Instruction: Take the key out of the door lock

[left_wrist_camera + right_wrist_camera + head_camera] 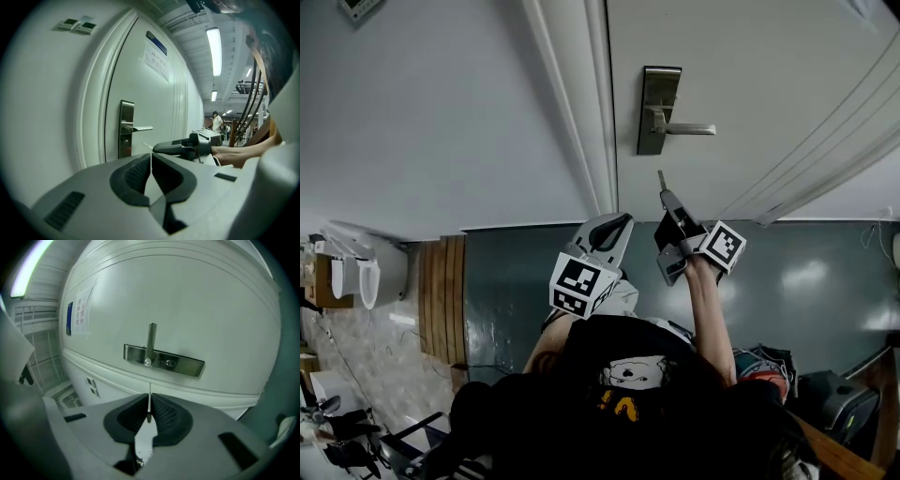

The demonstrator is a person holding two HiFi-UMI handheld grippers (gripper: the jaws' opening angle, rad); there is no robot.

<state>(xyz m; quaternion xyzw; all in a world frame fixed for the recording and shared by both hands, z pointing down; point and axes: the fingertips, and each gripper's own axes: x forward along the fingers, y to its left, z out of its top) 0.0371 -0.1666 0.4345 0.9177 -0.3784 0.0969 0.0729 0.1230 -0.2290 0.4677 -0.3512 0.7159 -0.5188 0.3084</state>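
Metal pinched in rubber: holds the key [149,389] edge-on between the pads of the right claw [149,404], pressed together on it. Points the blade ahead of the claw toward the lock plate [180,364], tip clear of it. Reads as key already out, withdrawal in hand. Shows the left claw [151,161] closed on nothing, the right one ahead of its tips. Calls next, probably, for drawing straight back from the door [187,301] without easing the pinch; so thin a blade could slip.

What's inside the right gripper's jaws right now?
The key, pinched edge-on by the right gripper, tip pointing at the lock plate but clear of it. The gripped part is hidden by its pads.
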